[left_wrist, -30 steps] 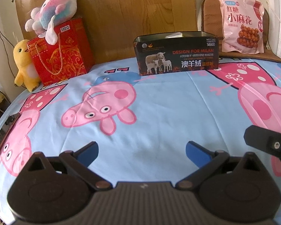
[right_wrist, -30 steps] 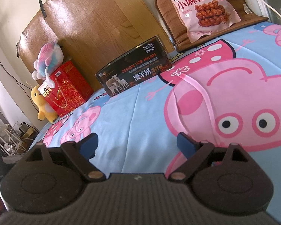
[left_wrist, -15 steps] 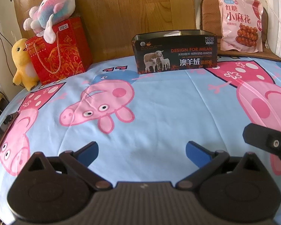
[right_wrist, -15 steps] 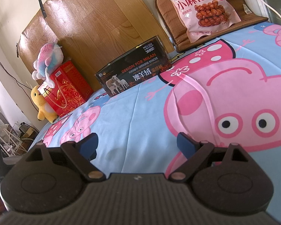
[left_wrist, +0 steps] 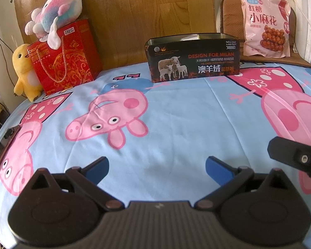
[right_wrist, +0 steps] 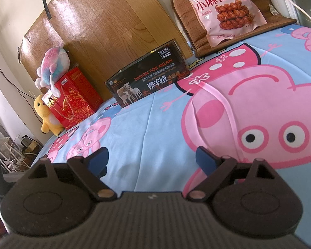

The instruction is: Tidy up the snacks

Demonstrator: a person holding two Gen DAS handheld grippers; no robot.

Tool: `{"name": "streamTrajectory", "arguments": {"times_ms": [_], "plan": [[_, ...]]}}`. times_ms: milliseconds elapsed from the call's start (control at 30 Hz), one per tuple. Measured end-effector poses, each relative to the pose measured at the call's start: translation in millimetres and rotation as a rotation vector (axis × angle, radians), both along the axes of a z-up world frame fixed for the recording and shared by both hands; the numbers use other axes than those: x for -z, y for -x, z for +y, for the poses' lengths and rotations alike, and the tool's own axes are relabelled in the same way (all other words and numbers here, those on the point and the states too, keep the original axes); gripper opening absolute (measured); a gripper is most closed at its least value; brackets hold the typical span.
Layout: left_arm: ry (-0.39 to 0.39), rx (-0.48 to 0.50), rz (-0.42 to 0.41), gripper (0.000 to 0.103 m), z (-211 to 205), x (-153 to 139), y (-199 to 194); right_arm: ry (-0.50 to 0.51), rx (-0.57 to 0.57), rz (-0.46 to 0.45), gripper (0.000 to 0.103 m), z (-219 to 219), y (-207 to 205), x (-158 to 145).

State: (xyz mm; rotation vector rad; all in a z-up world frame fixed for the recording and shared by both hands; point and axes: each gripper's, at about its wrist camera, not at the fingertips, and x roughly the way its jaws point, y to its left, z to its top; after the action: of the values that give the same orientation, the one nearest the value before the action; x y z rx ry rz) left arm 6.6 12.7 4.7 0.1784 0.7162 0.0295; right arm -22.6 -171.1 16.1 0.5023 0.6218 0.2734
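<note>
A pink snack bag leans upright on a brown chair cushion at the far right; it also shows in the right wrist view. An open black tin box with sheep pictures stands at the far middle of the bed, also seen in the right wrist view. My left gripper is open and empty, low over the blue sheet. My right gripper is open and empty; part of it shows in the left wrist view to the right.
A red gift bag stands at the far left with a pink-blue plush on top and a yellow duck plush beside it. A wooden board backs the bed. The blue cartoon-pig sheet covers the bed.
The left wrist view has shifted slightly, with the tin and the bags a little lower and nearer in frame. The right gripper has not moved. Both stay open.
</note>
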Motion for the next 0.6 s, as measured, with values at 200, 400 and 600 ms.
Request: {"name": "streamTrajectory", "arguments": {"times_ms": [200,400,600], "plan": [[-0.004,0.002,-0.001,0.103,-1.2,-1.0,-1.0,0.0,0.0,0.0,0.093,-0.3,-0.2,-0.1],[-0.005,0.004,-0.001,0.103,-1.8,-1.2,-1.2,-0.001,0.0,-0.001,0.093,-0.5,-0.2,0.0],[-0.008,0.005,0.003,0.103,-2.1,0.0,-2.1,-0.001,-0.001,0.0,0.093,-0.7,-0.3,0.0]]}}
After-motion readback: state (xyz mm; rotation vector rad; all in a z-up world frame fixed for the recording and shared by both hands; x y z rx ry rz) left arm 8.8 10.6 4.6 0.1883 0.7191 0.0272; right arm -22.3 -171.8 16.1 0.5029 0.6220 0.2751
